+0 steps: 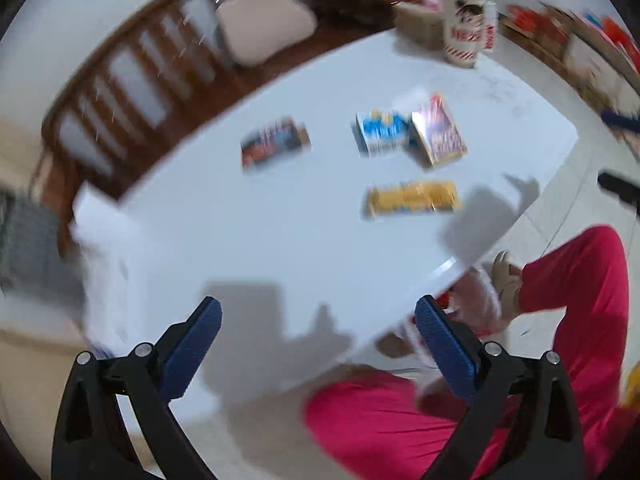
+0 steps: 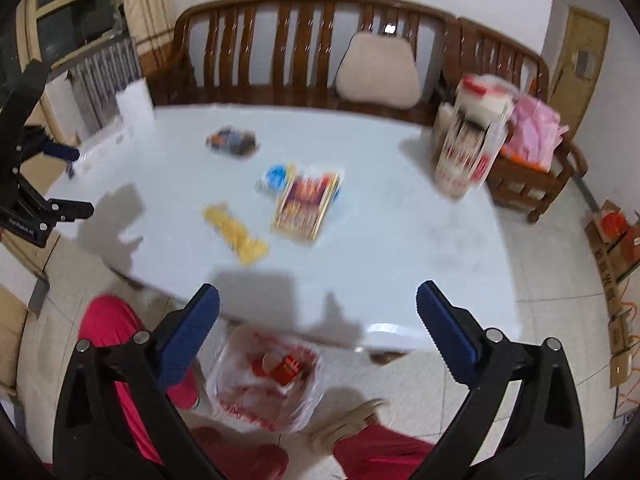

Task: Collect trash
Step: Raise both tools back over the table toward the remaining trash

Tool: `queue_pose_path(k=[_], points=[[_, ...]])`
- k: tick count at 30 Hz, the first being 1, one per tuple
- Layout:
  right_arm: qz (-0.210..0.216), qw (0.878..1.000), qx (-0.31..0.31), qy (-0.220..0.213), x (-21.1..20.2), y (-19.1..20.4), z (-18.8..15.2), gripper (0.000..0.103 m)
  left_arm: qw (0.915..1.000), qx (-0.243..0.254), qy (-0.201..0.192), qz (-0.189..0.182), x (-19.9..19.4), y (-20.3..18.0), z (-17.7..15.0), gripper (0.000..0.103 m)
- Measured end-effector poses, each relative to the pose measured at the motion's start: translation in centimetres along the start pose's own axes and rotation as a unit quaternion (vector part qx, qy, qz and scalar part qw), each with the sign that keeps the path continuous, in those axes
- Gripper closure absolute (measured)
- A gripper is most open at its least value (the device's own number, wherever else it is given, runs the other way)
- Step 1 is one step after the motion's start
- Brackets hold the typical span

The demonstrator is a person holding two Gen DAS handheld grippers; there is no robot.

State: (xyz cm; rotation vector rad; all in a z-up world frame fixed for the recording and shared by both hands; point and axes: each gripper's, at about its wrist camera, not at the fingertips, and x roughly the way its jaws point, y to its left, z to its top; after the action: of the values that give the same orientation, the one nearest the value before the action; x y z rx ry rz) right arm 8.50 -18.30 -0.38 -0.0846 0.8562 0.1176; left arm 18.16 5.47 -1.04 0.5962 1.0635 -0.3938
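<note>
Several wrappers lie on the white table: a yellow packet, a purple-orange box, a blue-white packet and a dark multicoloured packet. A clear plastic bag with red print sits on the floor below the table's front edge, with red trash inside. My left gripper is open and empty over the table's near edge; it also shows at the left of the right wrist view. My right gripper is open and empty above the bag.
A tall white-and-red carton bag stands at the table's far right. A wooden bench with a beige cushion lies behind. The person's red-trousered legs are beside the table. Cardboard boxes line the right wall.
</note>
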Motion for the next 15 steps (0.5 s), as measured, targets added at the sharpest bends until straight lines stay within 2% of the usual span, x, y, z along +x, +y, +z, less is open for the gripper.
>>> queue_pose_path(k=[8, 11, 15], points=[[0.010, 0.999, 0.041, -0.022, -2.1, -3.0, 6.6, 0.007, 0.9980, 0.056, -0.021, -0.019, -1.6, 5.1, 7.2, 0.008], [0.007, 0.999, 0.043, -0.025, -1.8, -3.3, 8.6, 0.007, 0.9955, 0.090, -0.017, -0.024, -0.4, 6.0, 9.1, 0.008], [-0.003, 0.999, 0.034, -0.029, -1.2, -3.3, 10.9, 0.007, 0.9905, 0.134, 0.010, -0.028, 2.4, 6.7, 11.4, 0.008]])
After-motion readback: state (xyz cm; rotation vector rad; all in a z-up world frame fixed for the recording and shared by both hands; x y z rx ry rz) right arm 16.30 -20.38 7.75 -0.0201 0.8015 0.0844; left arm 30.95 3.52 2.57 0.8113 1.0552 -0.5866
